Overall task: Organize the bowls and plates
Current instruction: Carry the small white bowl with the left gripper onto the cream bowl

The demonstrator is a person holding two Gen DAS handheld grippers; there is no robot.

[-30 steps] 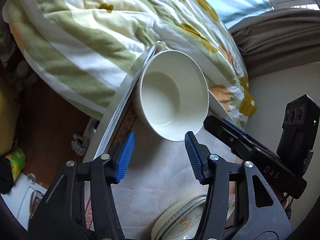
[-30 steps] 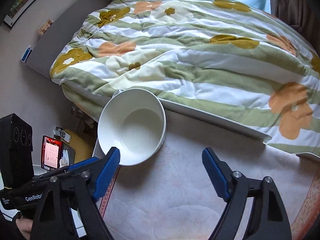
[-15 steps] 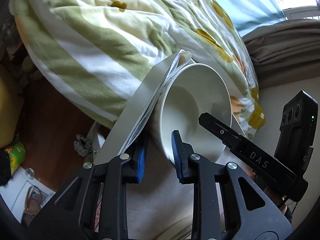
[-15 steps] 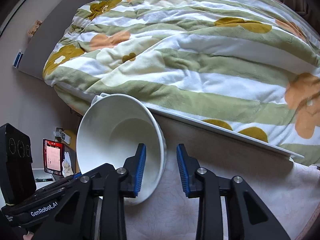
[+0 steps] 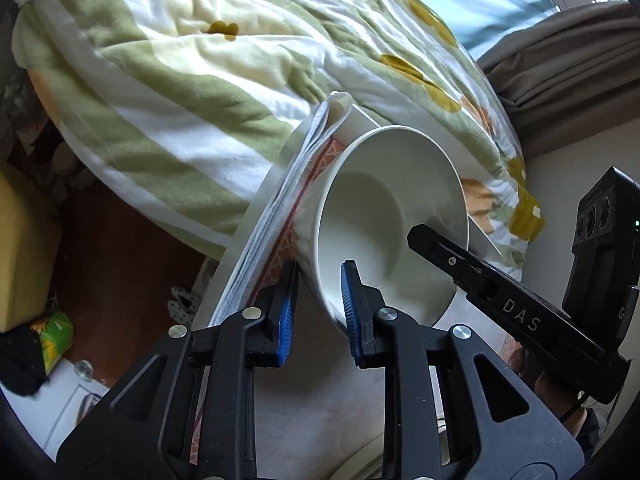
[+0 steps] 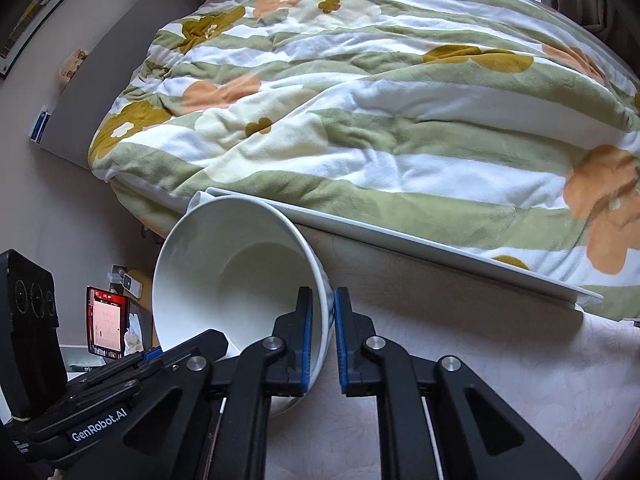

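Note:
A plain white bowl [image 5: 384, 208] stands tilted near the table's far left corner, with its mouth turned towards both cameras. My left gripper [image 5: 318, 316] is shut on the bowl's near wall, one blue pad outside and one inside. The bowl [image 6: 224, 272] fills the lower left of the right wrist view. There my right gripper [image 6: 322, 340] is shut on its right-hand rim, with the thin wall pinched between the pads. The left wrist view shows the right gripper's black finger [image 5: 440, 252] reaching into the bowl. A pale plate rim [image 5: 356, 470] peeks out at the bottom edge, mostly hidden.
The table [image 6: 460, 360] has a white patterned cloth, and its white edge [image 6: 440, 248] butts against a bed. A green, white and orange quilt [image 6: 360, 100] covers the bed. Brown floor [image 5: 120, 240] drops away left of the table. A lit phone screen [image 6: 106, 320] stands low at the left.
Both grippers went from wide open to shut on the bowl's rim. The bowl, flat on the table before, is now tipped up on its side. Both cameras came closer to it.

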